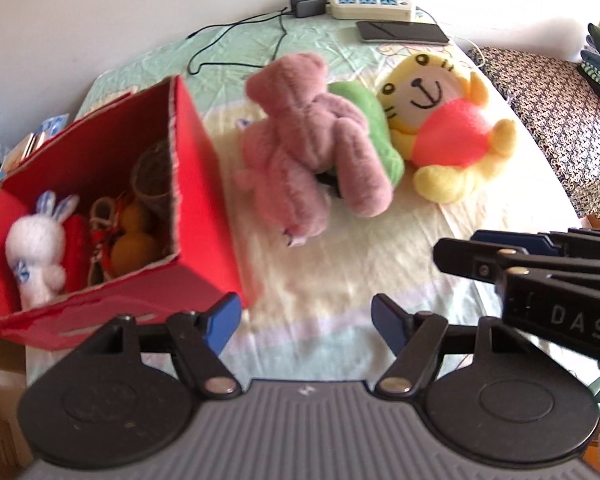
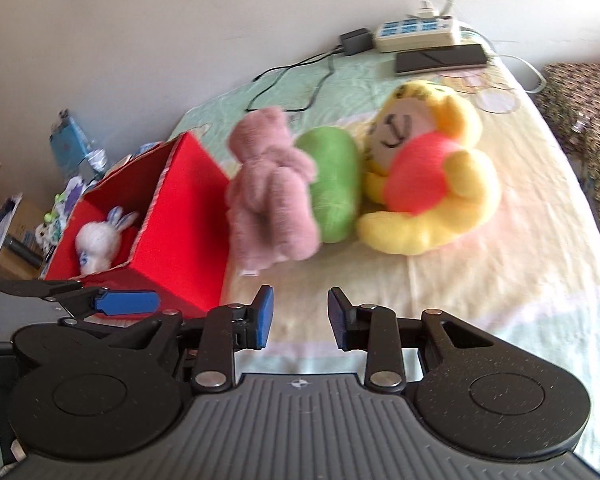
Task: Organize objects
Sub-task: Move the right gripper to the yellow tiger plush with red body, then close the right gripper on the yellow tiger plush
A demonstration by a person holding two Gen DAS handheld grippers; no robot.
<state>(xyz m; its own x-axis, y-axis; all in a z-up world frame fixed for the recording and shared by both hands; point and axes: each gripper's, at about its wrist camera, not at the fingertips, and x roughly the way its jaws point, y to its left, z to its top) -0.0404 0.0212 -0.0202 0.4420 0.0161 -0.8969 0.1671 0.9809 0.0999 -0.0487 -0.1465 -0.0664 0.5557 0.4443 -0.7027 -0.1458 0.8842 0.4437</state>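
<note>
A pink plush bear [image 1: 304,148] lies on the bed beside an open red box [image 1: 112,216]. It also shows in the right wrist view [image 2: 270,184]. Behind it lie a green plush [image 1: 370,128] and a yellow tiger plush [image 1: 448,128]. The box [image 2: 172,224] holds a white bunny [image 1: 40,248], an orange toy [image 1: 134,240] and other small items. My left gripper [image 1: 304,324] is open and empty, near the box's front corner. My right gripper [image 2: 300,316] is open and empty, a little short of the bear; it shows at the right of the left wrist view [image 1: 500,260].
A power strip [image 1: 370,4], a black adapter with cable [image 1: 308,6] and a dark phone [image 1: 402,32] lie at the far end of the bed. A patterned seat [image 1: 560,116] stands to the right. Clutter sits on the floor left of the box [image 2: 64,160].
</note>
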